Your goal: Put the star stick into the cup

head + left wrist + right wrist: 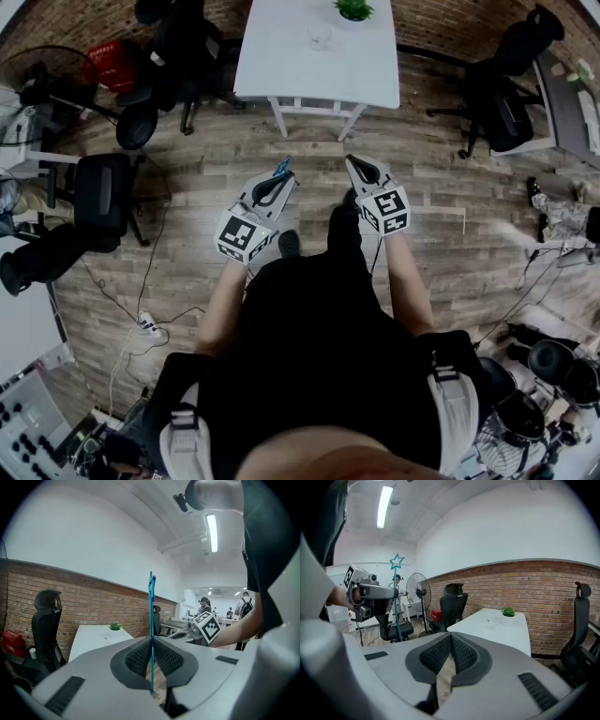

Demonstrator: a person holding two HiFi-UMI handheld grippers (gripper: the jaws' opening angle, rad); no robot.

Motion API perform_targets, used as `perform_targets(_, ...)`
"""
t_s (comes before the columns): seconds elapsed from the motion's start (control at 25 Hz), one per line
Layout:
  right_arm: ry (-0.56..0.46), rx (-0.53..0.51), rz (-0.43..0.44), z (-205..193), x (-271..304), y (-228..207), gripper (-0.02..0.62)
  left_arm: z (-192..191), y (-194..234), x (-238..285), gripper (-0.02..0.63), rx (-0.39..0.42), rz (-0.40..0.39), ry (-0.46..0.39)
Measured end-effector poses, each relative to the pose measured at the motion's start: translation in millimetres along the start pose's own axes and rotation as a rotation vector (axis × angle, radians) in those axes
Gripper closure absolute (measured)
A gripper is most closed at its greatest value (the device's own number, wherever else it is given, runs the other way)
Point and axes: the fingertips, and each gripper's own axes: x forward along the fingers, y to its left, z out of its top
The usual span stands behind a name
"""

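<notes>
We stand on a wooden plank floor [234,155], facing a white rectangular table [281,70] that lies well apart from us, and we hold both grippers out ahead, side by side. Our left gripper [281,174] is clenched on a thin blue stick topped with an outlined star [151,616]. The stick stands upright between the black ribbed pads [138,658], and its upper end rises well above the jaws. From the right gripper view we see the star at its top. Our right gripper [451,637] has its jaws pressed together with nothing between them. A small clear glass cup [320,36] stands on the far part of the table, near a small green potted plant [353,9]. Black office chairs [502,89] stand to either side of the table.
</notes>
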Motion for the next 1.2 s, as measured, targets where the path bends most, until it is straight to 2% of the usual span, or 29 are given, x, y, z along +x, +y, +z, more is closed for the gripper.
perform_targets(0.24, -0.009, -0.028, -0.012, -5.6, -13.7, 61.7, 0.600, -17.5, -15.7, -70.9, 0.578, -0.016, 0.020, -0.021)
perform_targets(0.52, -0.018, -0.015, -0.032, -9.1, -28.4, 82.8, 0.600, -14.9, -24.7, -100.6, 0.578, -0.014, 0.024, -0.037)
perform_targets(0.76, -0.014, -0.023, -0.031, -9.2, -31.8, 65.9, 0.600, -4.8, -23.5, -83.5, 0.578, 0.001, 0.027, -0.045)
perform_targets(0.96, -0.008, -0.008, -0.024, -6.0, -25.7, 30.2, 0.598, 9.5, -19.5, -53.1, 0.578, 0.008, 0.031, -0.044)
perform_targets(1.2, -0.003, -0.048, 0.030, 15.1, 2.1, -13.4, 0.598, 30.5, 7.5, -6.2, 0.578, 0.008, 0.081, -0.057)
